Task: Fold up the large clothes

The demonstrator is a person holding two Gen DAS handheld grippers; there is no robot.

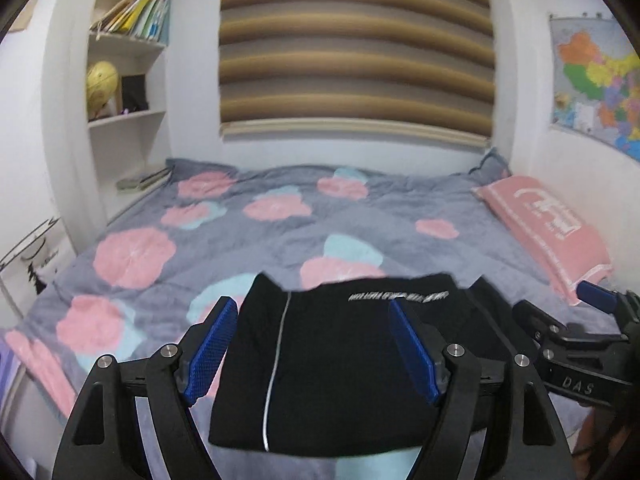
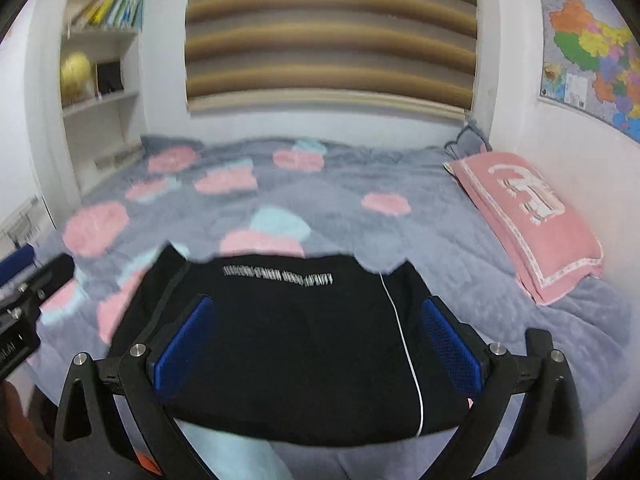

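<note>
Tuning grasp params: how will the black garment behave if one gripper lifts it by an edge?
Black garment is probably floppy: it lies flat in layers on the quilt, so unpinched layers may unfold. Likely light for its size. The plush quilt could drag on it when it is pushed.

Bed (image 1: 280, 236) surface beyond black garment (image 1: 332, 360) open toward far wall. Pink pillow (image 1: 548, 232) blocks right edge. Bookshelf (image 1: 124, 80) bounds far left. Right hand-held gripper (image 1: 560, 316) just beside garment's right.

Both wrist cameras looked forward from the bed's near edge, close above the folded black garment (image 1: 320, 364) (image 2: 288, 352), sharing the grey floral bedspread (image 1: 248, 232) (image 2: 340, 184) and striped window blind (image 1: 356, 40) (image 2: 332, 32).
</note>
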